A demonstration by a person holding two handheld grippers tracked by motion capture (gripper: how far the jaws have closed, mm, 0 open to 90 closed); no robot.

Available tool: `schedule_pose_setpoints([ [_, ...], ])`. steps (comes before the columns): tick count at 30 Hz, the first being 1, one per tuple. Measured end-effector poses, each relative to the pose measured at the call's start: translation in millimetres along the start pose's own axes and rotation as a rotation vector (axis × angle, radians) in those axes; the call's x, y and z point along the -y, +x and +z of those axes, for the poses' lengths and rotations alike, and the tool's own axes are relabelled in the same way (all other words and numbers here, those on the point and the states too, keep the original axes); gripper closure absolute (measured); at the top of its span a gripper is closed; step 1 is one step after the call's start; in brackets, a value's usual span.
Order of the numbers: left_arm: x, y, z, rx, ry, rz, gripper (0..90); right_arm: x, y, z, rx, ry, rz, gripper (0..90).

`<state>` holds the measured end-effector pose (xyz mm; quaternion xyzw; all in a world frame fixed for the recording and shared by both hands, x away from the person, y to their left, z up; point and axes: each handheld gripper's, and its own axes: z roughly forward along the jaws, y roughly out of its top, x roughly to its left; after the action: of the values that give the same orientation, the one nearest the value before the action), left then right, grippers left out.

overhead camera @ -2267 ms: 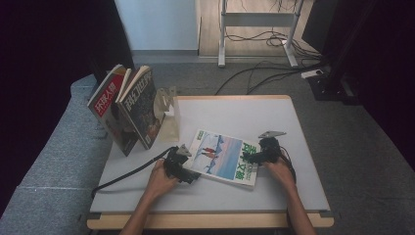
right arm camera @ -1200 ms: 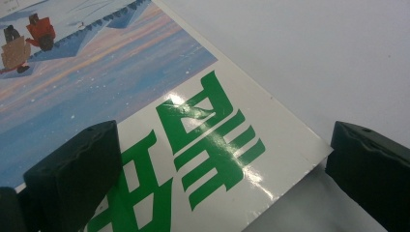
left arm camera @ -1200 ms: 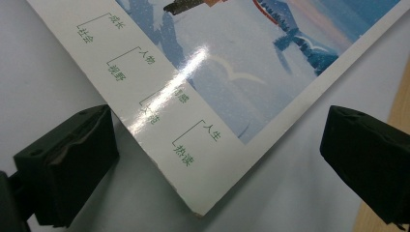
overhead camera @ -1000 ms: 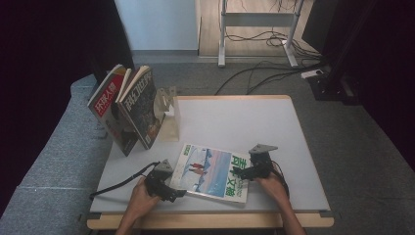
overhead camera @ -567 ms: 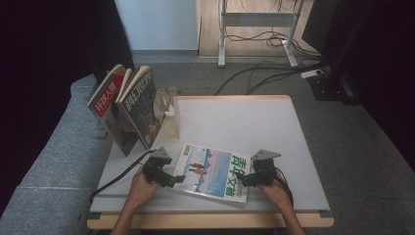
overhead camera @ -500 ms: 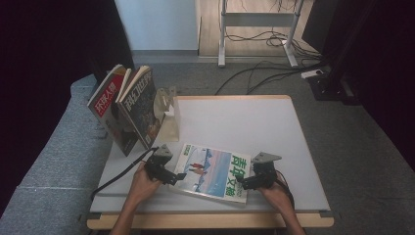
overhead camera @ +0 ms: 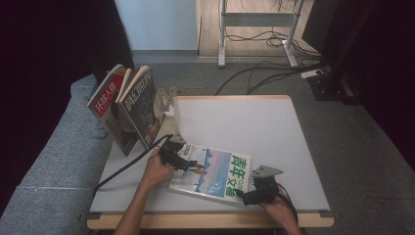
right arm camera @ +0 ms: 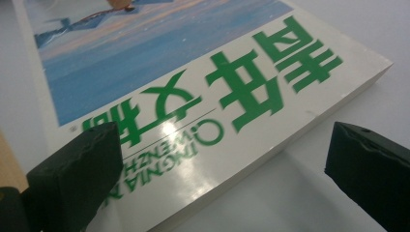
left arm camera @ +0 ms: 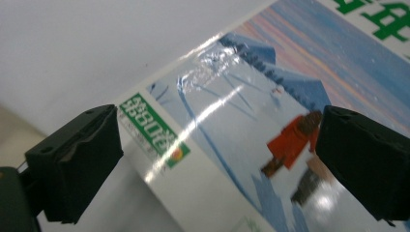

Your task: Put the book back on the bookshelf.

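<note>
On the white table (overhead camera: 254,122), near its front edge: one magazine (overhead camera: 211,171), lying flat, cover up, with a blue snow scene, a small figure in a red coat and large green lettering along one end.

Left gripper (overhead camera: 188,165): held in the person's left hand (overhead camera: 155,169), at the magazine's left end, over the corner of the cover. Jaws spread wide, one to each side of the cover picture in the left gripper view (left arm camera: 212,145); nothing pinched between them.

Right gripper (overhead camera: 240,194): held in the right hand (overhead camera: 276,208), at the magazine's near right corner by the green lettering. Jaws spread wide in the right gripper view (right arm camera: 217,164), the thick page edge lying between them, not clamped.

Beside the table's left edge: two books (overhead camera: 125,107), upright and leaning, covers facing the table.
</note>
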<state>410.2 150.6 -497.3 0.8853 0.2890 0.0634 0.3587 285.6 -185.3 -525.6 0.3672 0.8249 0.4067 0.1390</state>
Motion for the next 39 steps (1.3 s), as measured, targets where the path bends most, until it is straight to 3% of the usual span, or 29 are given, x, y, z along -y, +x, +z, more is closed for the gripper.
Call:
schedule_pose_setpoints([
  [5, 0.6, 9.4, 11.4, -0.002, 0.005, -0.006, 2.6, 7.4, 8.8, -2.5, -0.024, 0.002, 0.003, 0.0],
  [11, -0.7, 15.7, 16.3, -0.007, -0.034, -0.021, 2.7, 11.8, 17.3, -6.1, -0.034, 0.004, -0.007, 0.0],
  [14, -1.6, 19.6, 18.1, -0.007, -0.052, -0.031, 2.6, 13.8, 22.6, -5.5, -0.032, 0.032, -0.039, 0.0],
  [17, -2.5, 22.7, 19.0, -0.004, -0.059, -0.035, 2.7, 15.1, 24.0, -3.3, -0.041, 0.039, -0.039, 0.0],
  [18, -5.0, 23.2, 21.9, -0.015, -0.021, -0.011, 2.6, 16.3, 24.4, -0.7, -0.041, 0.042, -0.041, 0.0],
  [20, -10.5, 19.9, 26.9, -0.026, 0.004, 0.024, 2.6, 17.0, 23.9, 0.4, -0.043, 0.037, -0.041, 0.0],
  [22, -11.7, 19.8, 27.8, -0.013, -0.019, 0.020, 3.4, 17.0, 23.8, 0.2, -0.044, 0.036, -0.040, 0.0],
  [23, -12.3, 22.7, 28.9, 0.011, -0.031, -0.006, 3.3, 17.3, 23.7, -0.2, -0.042, 0.037, -0.043, 0.0],
  [26, -9.8, 23.0, 31.9, 0.011, 0.000, 0.007, 4.7, 18.2, 23.4, 0.1, -0.038, 0.033, -0.050, 0.0],
  [35, -8.7, 18.9, 29.1, -0.004, 0.017, 0.004, 4.3, 18.6, 17.7, -0.7, -0.031, 0.039, -0.066, 0.0],
  [39, -7.0, 14.1, 24.2, -0.004, 0.054, 0.006, 4.3, 19.8, 6.5, -4.5, 0.003, 0.041, -0.047, 0.0],
])
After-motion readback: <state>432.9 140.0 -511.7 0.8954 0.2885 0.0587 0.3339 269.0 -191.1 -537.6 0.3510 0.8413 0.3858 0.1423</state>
